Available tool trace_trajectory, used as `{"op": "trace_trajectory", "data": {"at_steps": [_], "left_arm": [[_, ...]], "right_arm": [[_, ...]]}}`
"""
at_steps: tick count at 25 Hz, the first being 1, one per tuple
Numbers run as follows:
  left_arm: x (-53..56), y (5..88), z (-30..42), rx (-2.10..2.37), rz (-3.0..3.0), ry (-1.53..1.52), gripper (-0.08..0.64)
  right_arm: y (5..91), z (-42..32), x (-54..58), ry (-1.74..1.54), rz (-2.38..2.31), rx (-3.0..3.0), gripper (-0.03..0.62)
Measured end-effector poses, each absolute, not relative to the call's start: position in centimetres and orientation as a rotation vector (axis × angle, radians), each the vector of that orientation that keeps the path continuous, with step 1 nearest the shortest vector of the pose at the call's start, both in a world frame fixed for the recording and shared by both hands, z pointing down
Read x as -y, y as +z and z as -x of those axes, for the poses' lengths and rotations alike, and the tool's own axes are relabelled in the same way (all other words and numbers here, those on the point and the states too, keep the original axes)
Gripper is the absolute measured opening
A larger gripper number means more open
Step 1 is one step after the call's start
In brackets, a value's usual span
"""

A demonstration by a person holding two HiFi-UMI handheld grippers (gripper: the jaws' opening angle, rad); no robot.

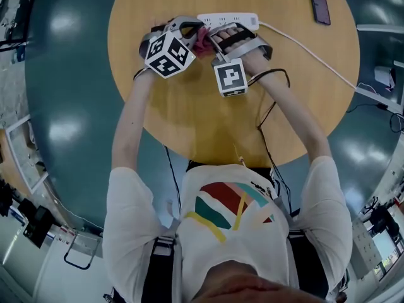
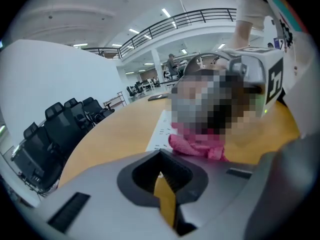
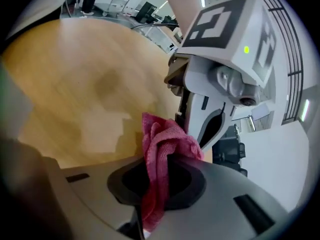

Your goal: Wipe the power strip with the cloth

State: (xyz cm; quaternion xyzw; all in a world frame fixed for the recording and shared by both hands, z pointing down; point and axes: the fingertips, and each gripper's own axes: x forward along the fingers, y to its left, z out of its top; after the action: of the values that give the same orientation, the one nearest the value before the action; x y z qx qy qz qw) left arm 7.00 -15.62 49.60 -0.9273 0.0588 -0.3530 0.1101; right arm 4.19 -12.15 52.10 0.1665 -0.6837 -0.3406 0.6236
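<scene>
While right tool [image 3: 156, 184] clamps: one cloth [image 3: 162, 144], one strip [image 1: 228, 18]

This was a large open-plan office hall. Black swivel office chairs [image 2: 60, 126] stood grouped beside a white wall. A black-railed mezzanine balcony [image 2: 200, 15] ran overhead beneath long white ceiling strip lights [image 2: 166, 12]. A round light wooden meeting table [image 1: 189, 118] sat on a glossy teal floor [image 1: 63, 93].
</scene>
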Motion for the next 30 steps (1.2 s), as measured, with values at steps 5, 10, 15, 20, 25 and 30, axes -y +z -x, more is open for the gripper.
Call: {"op": "trace_trajectory", "data": {"at_steps": [5,10,15,20,25,30], "left_arm": [[16.1,49.8,-6.8,-0.168,2.711,-1.034,0.035],[16.0,49.9,-7.2,-0.142,2.662,-1.049,0.035],[15.8,50.2,-7.3,-0.136,2.641,-1.064,0.035],[15.8,50.0,-7.4,-0.123,2.646,-1.067,0.035],[16.1,50.1,-7.3,-0.144,2.650,-1.074,0.035],[16.1,50.4,-7.4,-0.167,2.646,-1.090,0.035]], "right_arm": [[52.5,-3.8,12.9,-0.801,-0.451,1.551,0.039],[52.4,-5.1,12.9,-0.756,-0.489,1.589,0.038],[52.9,-9.1,11.9,-0.702,-0.516,1.559,0.039],[52.6,-15.4,10.7,-0.607,-0.587,1.503,0.040],[53.0,-20.2,10.1,-0.545,-0.614,1.431,0.038],[53.1,-22.7,10.2,-0.493,-0.676,1.402,0.040]]}}
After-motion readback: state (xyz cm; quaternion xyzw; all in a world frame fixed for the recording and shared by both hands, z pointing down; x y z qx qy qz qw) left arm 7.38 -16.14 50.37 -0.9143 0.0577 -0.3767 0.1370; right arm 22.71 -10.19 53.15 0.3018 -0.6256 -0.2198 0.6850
